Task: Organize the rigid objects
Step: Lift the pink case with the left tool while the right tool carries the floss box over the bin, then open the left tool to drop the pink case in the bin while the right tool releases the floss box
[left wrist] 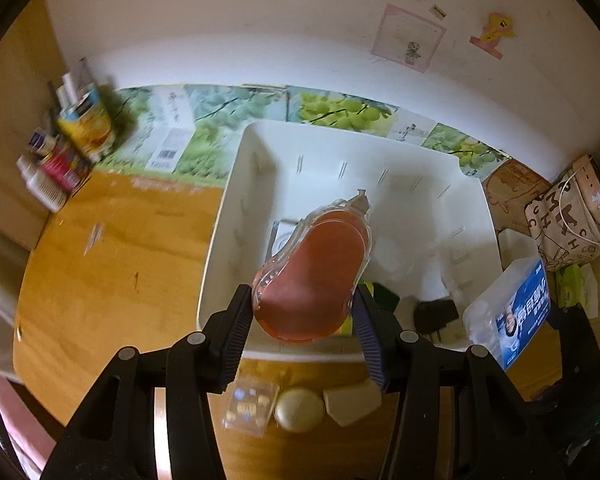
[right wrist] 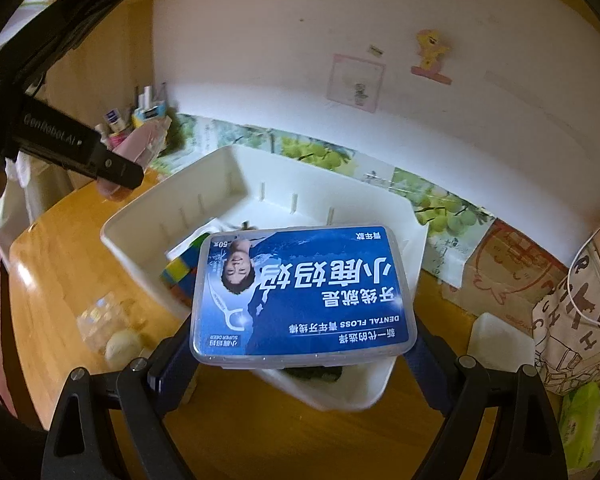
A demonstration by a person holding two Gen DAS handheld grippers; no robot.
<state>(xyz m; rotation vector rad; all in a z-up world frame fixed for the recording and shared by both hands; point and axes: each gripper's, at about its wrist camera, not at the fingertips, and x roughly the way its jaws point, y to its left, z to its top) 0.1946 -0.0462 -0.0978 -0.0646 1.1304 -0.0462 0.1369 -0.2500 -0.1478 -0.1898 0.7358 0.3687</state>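
Observation:
My left gripper (left wrist: 304, 316) is shut on an orange correction-tape dispenser (left wrist: 314, 276) with a clear shell, held above the near edge of a white plastic bin (left wrist: 228, 216). My right gripper (right wrist: 300, 348) is shut on a clear dental floss box (right wrist: 302, 290) with a blue label, held over the same bin (right wrist: 140, 216); the box also shows at the right of the left wrist view (left wrist: 512, 312). Inside the bin lie a coloured cube (right wrist: 180, 268) and a black charger (left wrist: 436, 314), partly hidden.
On the wooden table in front of the bin lie a clear packet (left wrist: 252, 404), a round gold piece (left wrist: 300, 410) and a beige piece (left wrist: 352, 400). Bottles and boxes (left wrist: 68, 148) crowd the far left corner. Bags (right wrist: 572, 320) and a green wipes pack (right wrist: 584, 428) sit at right.

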